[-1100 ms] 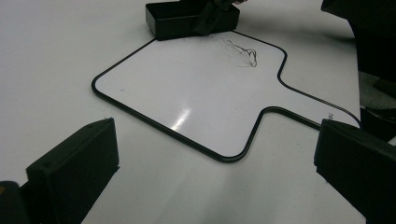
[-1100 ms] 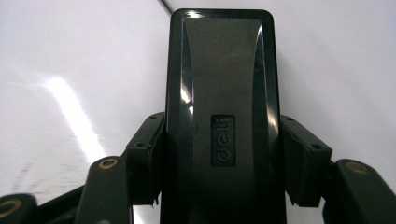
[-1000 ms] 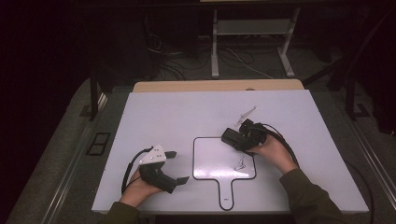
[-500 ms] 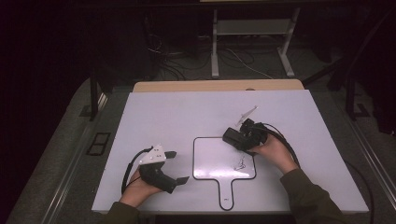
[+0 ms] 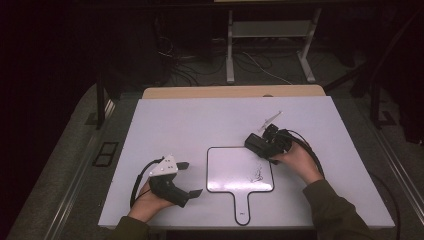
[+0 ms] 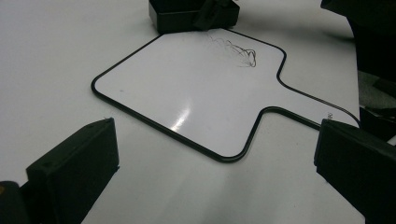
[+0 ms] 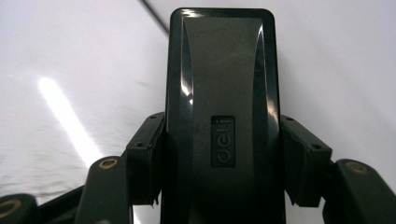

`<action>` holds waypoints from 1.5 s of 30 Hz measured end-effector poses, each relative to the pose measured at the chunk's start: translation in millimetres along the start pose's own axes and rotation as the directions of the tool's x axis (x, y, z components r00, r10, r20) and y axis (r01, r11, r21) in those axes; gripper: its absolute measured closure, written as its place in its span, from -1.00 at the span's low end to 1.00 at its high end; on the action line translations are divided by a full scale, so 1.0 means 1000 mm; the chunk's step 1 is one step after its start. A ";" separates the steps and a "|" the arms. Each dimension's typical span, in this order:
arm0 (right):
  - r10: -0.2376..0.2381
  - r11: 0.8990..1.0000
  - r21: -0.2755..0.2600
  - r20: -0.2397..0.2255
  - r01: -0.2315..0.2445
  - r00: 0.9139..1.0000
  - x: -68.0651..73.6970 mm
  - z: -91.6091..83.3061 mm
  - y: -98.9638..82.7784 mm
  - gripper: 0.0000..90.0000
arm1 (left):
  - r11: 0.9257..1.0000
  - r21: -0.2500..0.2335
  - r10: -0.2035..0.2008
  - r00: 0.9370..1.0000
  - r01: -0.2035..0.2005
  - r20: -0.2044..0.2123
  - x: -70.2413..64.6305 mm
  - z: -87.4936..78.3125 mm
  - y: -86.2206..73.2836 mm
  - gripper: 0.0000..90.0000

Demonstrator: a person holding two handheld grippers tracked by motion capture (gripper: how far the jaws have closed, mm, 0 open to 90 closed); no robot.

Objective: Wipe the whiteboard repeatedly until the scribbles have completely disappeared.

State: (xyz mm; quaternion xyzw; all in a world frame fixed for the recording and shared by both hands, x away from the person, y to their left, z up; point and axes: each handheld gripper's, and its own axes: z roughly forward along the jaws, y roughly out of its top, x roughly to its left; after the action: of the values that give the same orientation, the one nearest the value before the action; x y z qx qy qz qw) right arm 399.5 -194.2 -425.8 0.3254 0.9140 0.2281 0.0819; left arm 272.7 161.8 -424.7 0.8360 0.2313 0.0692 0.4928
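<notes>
Right gripper view: "deli" mark on eraser [image 7: 224, 116]

One tabletop [image 5: 190, 120] carries one paddle-shaped whiteboard [image 5: 235, 170] bearing one black scribble [image 5: 258, 175]. One black eraser [image 7: 224, 116] sits clamped between the right gripper's [image 7: 223, 161] two fingers. Two grippers in all; the left gripper [image 6: 210, 172] has the whiteboard ahead of its two spread fingers.

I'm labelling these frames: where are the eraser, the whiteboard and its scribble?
eraser [image 7: 224, 102], right gripper view, flat black top.
whiteboard [image 5: 230, 170], high view, bare white face.
scribble [image 6: 240, 51], left gripper view, dark loops.
</notes>
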 end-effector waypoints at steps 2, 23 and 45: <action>-0.048 0.999 -0.001 -0.017 0.048 0.999 0.012 0.003 0.006 -0.14 | 1.000 -0.001 0.000 1.000 0.000 -0.001 0.000 0.000 0.000 -1.00; -0.019 1.000 0.016 -0.004 0.019 1.000 0.006 0.000 0.002 -0.14 | 1.000 -0.005 0.001 1.000 -0.001 -0.002 0.000 -0.001 0.000 -1.00; 0.038 0.999 0.016 0.042 -0.039 0.998 -0.008 -0.002 -0.003 -0.14 | 1.000 -0.004 0.003 1.000 -0.003 -0.001 0.000 -0.001 0.000 -1.00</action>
State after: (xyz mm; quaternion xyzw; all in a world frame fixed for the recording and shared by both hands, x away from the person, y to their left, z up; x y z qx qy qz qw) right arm 403.6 -202.7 -425.2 0.3484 0.9075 0.2150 0.0939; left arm 272.4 161.9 -424.0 0.8352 0.2303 0.0709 0.4943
